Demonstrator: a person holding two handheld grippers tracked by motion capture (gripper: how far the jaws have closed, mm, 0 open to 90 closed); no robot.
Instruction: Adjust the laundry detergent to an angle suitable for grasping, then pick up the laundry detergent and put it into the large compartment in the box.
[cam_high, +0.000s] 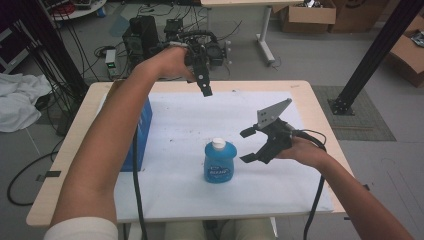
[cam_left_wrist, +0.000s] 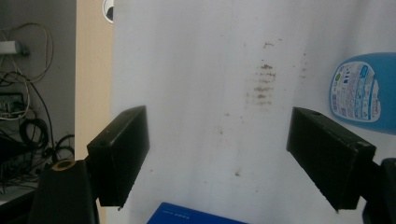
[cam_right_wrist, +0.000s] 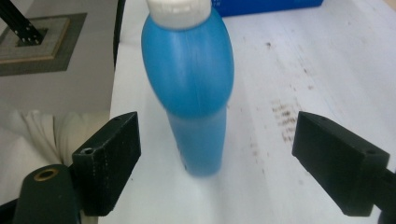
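A blue bottle (cam_high: 220, 162) with a white cap stands upright on the white sheet (cam_high: 180, 125), near the table's front middle. My right gripper (cam_high: 248, 146) is just right of it, open, its jaws pointing at the bottle without touching it. In the right gripper view the bottle (cam_right_wrist: 191, 84) rises ahead, between the two spread jaws of the right gripper (cam_right_wrist: 215, 163). My left gripper (cam_high: 205, 89) hangs above the sheet's far edge, pointing down. The left gripper (cam_left_wrist: 217, 158) is open and holds nothing, with the bottle (cam_left_wrist: 359, 91) far off at the right edge.
A blue box (cam_high: 142, 130) lies along the sheet's left side, under the left forearm, and its corner (cam_left_wrist: 196, 215) shows below the left jaws. Cables and black equipment (cam_high: 150, 35) crowd the floor beyond the far edge. A black frame post (cam_high: 370, 55) stands at the right.
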